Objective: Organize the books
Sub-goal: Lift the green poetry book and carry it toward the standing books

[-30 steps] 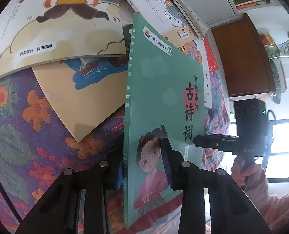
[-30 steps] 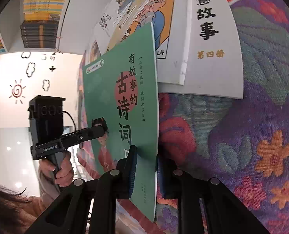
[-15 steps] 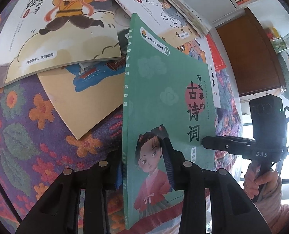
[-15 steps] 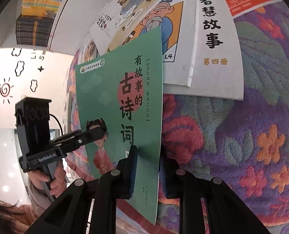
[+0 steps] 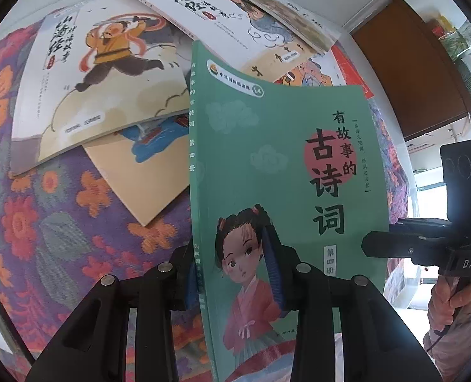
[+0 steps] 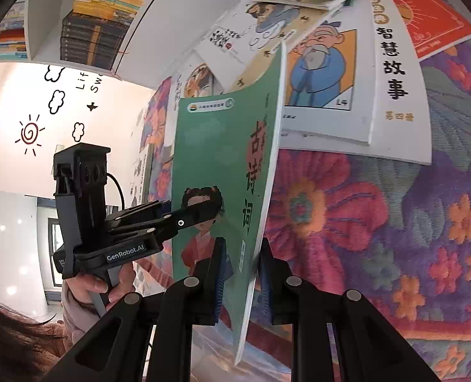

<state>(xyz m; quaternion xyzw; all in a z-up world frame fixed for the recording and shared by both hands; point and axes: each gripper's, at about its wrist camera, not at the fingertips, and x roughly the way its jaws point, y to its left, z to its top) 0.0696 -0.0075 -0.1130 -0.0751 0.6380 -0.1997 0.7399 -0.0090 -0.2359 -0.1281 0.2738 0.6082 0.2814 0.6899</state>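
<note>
Lifted since a second ago, the green book (image 5: pixel 276 172) now hangs above the floral bedspread (image 5: pixel 54 222) and scattered books (image 5: pixel 101 73). We clamp its spine with the left gripper (image 5: pixel 233 270) and its open edge with the right gripper (image 6: pixel 240 273), jaws nearly closed; keep both level so it won't bow.

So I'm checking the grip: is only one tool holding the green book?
No, the left tool and right tool both clamp the green book.

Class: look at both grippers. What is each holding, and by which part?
Both hold the green book: left gripper clamps its spine edge, right gripper its open page edge.
</note>
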